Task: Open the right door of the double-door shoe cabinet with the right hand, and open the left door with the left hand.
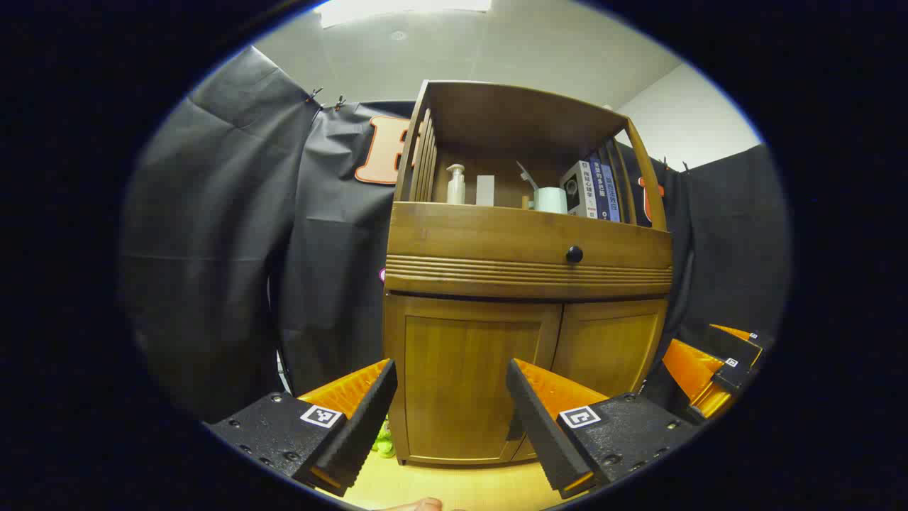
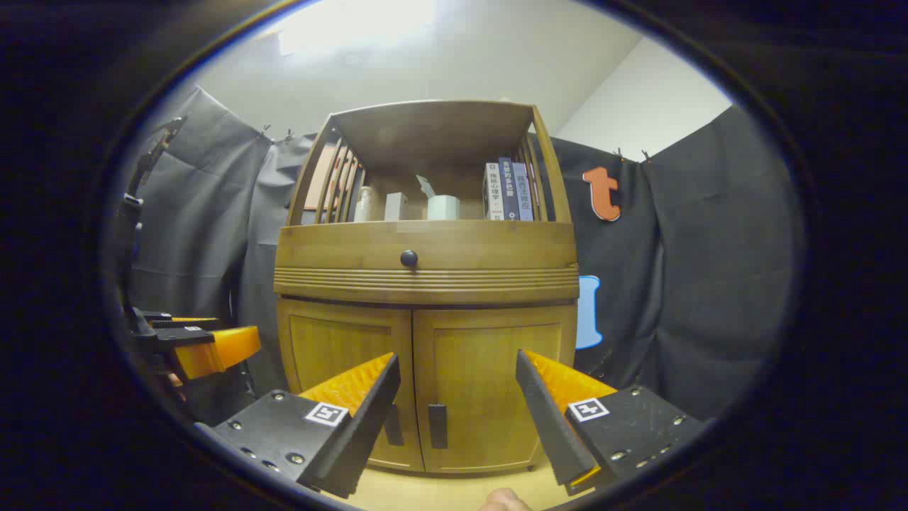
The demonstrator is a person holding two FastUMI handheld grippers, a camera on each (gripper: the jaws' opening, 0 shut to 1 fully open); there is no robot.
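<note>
Both doors shut; right gripper [image 2: 454, 397] spread, lined up on right door [image 2: 493, 397] handle [image 2: 437, 426]; left gripper [image 1: 450, 404] spread before left door [image 1: 468, 383].

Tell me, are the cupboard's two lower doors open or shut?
Shut. Both the left door and the right door sit flush with the cabinet front, their edges meeting at the middle seam.

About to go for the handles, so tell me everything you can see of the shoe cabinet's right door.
The right door is a brown wooden panel with a raised frame, upright and shut, flush beside the left door. A dark upright handle sits low on its inner edge. Above it runs the drawer. The right tongs are open in front of it, not touching.
</note>
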